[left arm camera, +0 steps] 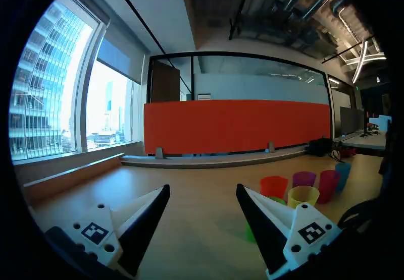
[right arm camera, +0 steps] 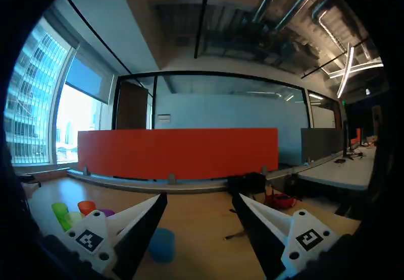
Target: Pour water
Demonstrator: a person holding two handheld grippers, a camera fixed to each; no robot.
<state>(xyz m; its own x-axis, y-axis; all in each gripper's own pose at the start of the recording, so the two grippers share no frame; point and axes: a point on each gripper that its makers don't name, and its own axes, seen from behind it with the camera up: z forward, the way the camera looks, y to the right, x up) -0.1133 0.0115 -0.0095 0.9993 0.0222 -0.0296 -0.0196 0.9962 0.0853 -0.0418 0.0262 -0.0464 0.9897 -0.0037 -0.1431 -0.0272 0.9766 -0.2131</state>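
My left gripper [left arm camera: 203, 189] stands open above the wooden table [left arm camera: 192, 204], nothing between its fingers. Several plastic cups cluster to its right: an orange cup [left arm camera: 273, 186], a purple cup [left arm camera: 303, 178], a magenta cup [left arm camera: 327, 185], a blue cup [left arm camera: 343, 173], a yellow cup [left arm camera: 302, 196] and a green cup [left arm camera: 249, 232] partly hidden behind the right finger. My right gripper [right arm camera: 199, 197] is open and empty too. A blue cup [right arm camera: 162, 244] sits just past its left finger. Green [right arm camera: 61, 214], orange [right arm camera: 86, 207] and purple [right arm camera: 107, 212] cups peek out at far left.
An orange partition [left arm camera: 237, 126] runs along the table's far edge, with glass walls behind. Large windows [left arm camera: 45, 113] line the left side. A black bag [right arm camera: 246, 183] and cables lie near the far edge. Desks [right arm camera: 343, 171] with monitors stand at the right.
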